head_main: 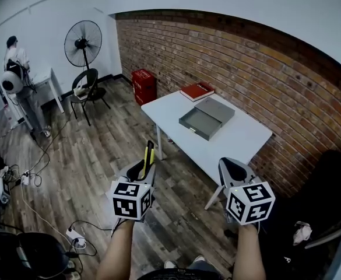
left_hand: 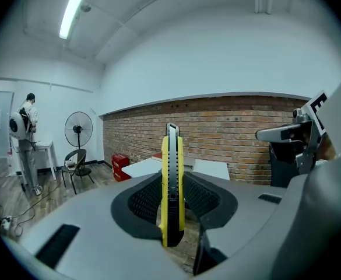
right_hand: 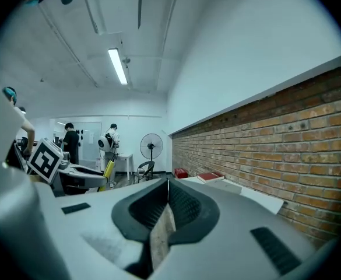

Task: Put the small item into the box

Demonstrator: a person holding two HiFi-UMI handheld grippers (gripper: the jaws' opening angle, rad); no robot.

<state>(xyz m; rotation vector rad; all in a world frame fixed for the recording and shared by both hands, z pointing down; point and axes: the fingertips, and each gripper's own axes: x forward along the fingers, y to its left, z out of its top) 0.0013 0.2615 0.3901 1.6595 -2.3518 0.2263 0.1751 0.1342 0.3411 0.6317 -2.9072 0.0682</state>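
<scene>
Carrying looks to be the step in hand: the left gripper has its jaws clamped on a yellow knife, the small item. The knife stands upright between the ribbed pads, its top end poking up above the jaws. The right gripper has its jaws pressed together with nothing between them, and is held level with the left one, well apart from it. Both hang over the wooden floor, well short of the white table that stands against the brick wall. On that table lies the grey box, open, its shallow inside facing up and apparently bare. What looks like its lid is laid back on the wall side, touching it. A red book lies near the box, at the far end of the table. So the pick-up seems done and the placing not yet begun. The next move calls for stepping up to the table and bringing the left gripper over the open half of the box. The knife then has to come down, probably tipped flat to suit so shallow a tray, before the jaws part. The right gripper could steady the box, though the box looks settled enough.
</scene>
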